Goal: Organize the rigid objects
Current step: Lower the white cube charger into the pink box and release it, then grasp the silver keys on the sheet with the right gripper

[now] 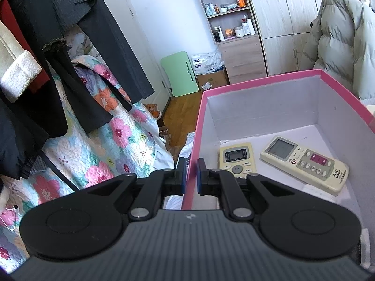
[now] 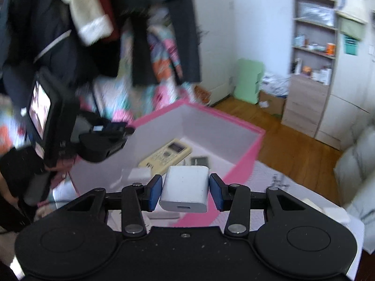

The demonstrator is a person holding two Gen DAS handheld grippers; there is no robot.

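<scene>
A pink box (image 1: 262, 82) with a white inside holds two cream remotes, a small one (image 1: 236, 158) and a larger one (image 1: 304, 164). My left gripper (image 1: 191, 178) is shut on the box's left wall, one finger inside and one outside. In the right wrist view my right gripper (image 2: 185, 188) is shut on a white charger plug (image 2: 185, 187), held above the near edge of the pink box (image 2: 234, 121). A remote (image 2: 166, 155) and a small white block (image 2: 140, 173) lie inside. The left gripper (image 2: 110, 138) shows at the box's left wall.
A floral quilt (image 1: 105, 140) and hanging dark clothes (image 1: 70, 46) fill the left. A shelf unit (image 1: 229, 11) and wardrobe (image 1: 286, 23) stand at the back across a wooden floor. A padded coat (image 1: 339, 42) hangs at right. White paper (image 2: 293, 199) lies under the box.
</scene>
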